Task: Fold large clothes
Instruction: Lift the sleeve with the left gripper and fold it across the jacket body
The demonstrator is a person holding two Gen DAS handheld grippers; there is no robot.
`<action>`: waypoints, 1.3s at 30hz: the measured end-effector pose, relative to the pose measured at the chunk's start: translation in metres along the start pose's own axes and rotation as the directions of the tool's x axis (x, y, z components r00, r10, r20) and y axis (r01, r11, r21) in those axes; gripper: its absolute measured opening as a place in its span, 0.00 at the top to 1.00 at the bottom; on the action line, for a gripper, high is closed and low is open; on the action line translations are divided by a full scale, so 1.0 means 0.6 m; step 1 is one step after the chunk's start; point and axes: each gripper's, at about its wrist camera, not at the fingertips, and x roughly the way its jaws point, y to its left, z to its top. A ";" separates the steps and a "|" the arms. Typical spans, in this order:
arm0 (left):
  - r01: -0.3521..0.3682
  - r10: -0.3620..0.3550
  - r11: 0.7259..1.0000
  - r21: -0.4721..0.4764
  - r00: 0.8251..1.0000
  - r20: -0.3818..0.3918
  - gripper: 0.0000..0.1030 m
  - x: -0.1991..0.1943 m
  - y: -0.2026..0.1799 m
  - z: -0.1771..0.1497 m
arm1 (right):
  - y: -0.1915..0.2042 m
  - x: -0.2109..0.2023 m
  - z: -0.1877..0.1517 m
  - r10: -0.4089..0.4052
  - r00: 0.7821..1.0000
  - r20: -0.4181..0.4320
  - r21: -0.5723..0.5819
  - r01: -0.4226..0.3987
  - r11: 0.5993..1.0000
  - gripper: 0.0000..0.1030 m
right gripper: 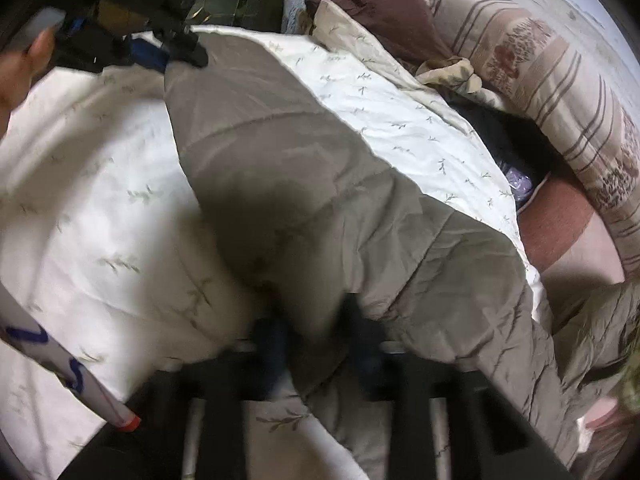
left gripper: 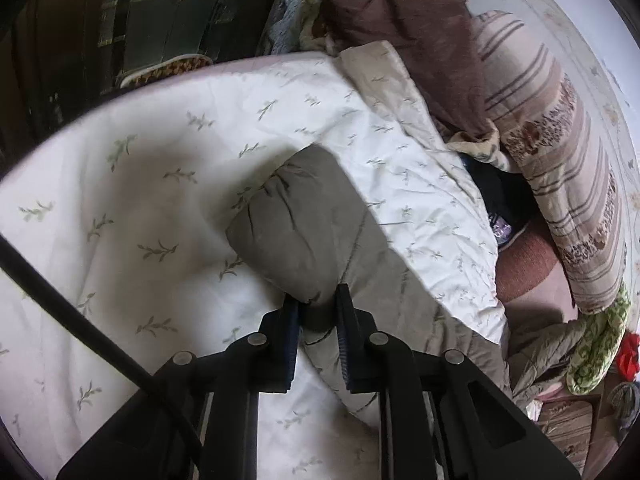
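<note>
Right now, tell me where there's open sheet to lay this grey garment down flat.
The leaf-print sheet is bare left of the grey garment, out to the bed's edge. Right of it is crowded: a striped quilt, a brown pillow and dark clothes. Both the left gripper and the right gripper grip the garment.

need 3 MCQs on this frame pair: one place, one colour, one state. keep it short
1. Where is the striped pillow?
A. right of the quilt
B. under the left gripper
C. on the floor

2. What colour is the quilt's turned-up underside?
A. red
B. grey-taupe
C. navy

3. What is the left gripper doing?
A. hanging open, away from cloth
B. fingers closed on a quilt corner
C. holding a pillow

Answers:
1. A, it lies along the right side past the white leaf-print quilt.
2. B, the folded-over side is grey-taupe.
3. B, bunched fabric sits pinched between its fingers; the right gripper is blurred but also has cloth between its fingers.
</note>
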 end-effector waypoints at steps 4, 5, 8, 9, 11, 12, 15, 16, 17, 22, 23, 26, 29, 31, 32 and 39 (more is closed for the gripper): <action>0.011 -0.012 0.999 0.045 1.000 0.027 0.86 -0.051 -0.056 -0.005 | -0.052 -0.068 -0.001 0.038 0.996 0.080 0.127 -0.048 0.991 0.90; 0.038 -0.040 0.997 0.065 0.998 0.038 0.86 -0.071 -0.082 -0.010 | -0.070 -0.088 -0.006 0.041 0.994 0.100 0.168 -0.058 0.984 0.90; 0.090 -0.099 0.986 0.143 0.994 0.056 0.86 -0.116 -0.161 -0.031 | -0.128 -0.144 -0.034 0.050 0.987 0.151 0.281 -0.092 0.955 0.90; 0.105 -0.117 0.979 0.173 0.992 0.056 0.86 -0.128 -0.190 -0.041 | -0.147 -0.162 -0.048 0.047 0.985 0.164 0.319 -0.098 0.943 0.90; 0.135 -0.151 0.960 0.243 0.987 0.050 0.86 -0.148 -0.259 -0.069 | -0.182 -0.191 -0.074 0.032 0.983 0.183 0.388 -0.102 0.916 0.90; 0.146 -0.163 0.953 0.267 0.985 0.046 0.86 -0.153 -0.285 -0.080 | -0.198 -0.202 -0.088 0.025 0.982 0.187 0.419 -0.103 0.902 0.90; 0.203 -0.220 0.914 0.351 0.975 0.009 0.86 -0.163 -0.380 -0.133 | -0.252 -0.230 -0.145 -0.005 0.983 0.185 0.526 -0.094 0.845 0.90; 0.217 -0.232 0.901 0.376 0.973 -0.007 0.86 -0.161 -0.409 -0.152 | -0.266 -0.234 -0.160 -0.011 0.983 0.181 0.551 -0.092 0.830 0.90; 0.229 -0.239 0.883 0.409 0.971 -0.026 0.86 -0.158 -0.445 -0.179 | -0.282 -0.240 -0.184 -0.014 0.984 0.176 0.582 -0.092 0.808 0.90; 0.229 -0.208 0.814 0.534 0.973 -0.101 0.86 -0.108 -0.565 -0.306 | -0.338 -0.247 -0.318 0.002 0.990 0.138 0.729 -0.103 0.677 0.90; 0.234 -0.202 0.801 0.551 0.972 -0.120 0.86 -0.093 -0.584 -0.332 | -0.345 -0.245 -0.337 0.012 0.991 0.131 0.748 -0.107 0.656 0.90; 0.223 -0.166 0.771 0.597 0.975 -0.151 0.86 -0.057 -0.617 -0.401 | -0.370 -0.223 -0.413 0.088 0.988 0.127 0.822 -0.154 0.548 0.90; 0.178 -0.110 0.742 0.647 0.983 -0.146 0.82 -0.028 -0.644 -0.463 | -0.382 -0.220 -0.464 0.154 0.974 0.167 0.850 -0.221 0.477 0.90; 0.150 -0.081 0.724 0.673 0.988 -0.133 0.76 -0.018 -0.650 -0.488 | -0.387 -0.229 -0.486 0.177 0.967 0.182 0.853 -0.245 0.462 0.86; 0.151 -0.079 0.719 0.678 0.987 -0.137 0.68 -0.015 -0.654 -0.496 | -0.390 -0.236 -0.494 0.177 0.967 0.186 0.850 -0.248 0.464 0.82; 0.289 -0.170 0.669 0.685 0.956 -0.238 0.43 -0.036 -0.684 -0.543 | -0.440 -0.311 -0.580 0.033 0.989 0.145 0.882 -0.144 0.449 0.67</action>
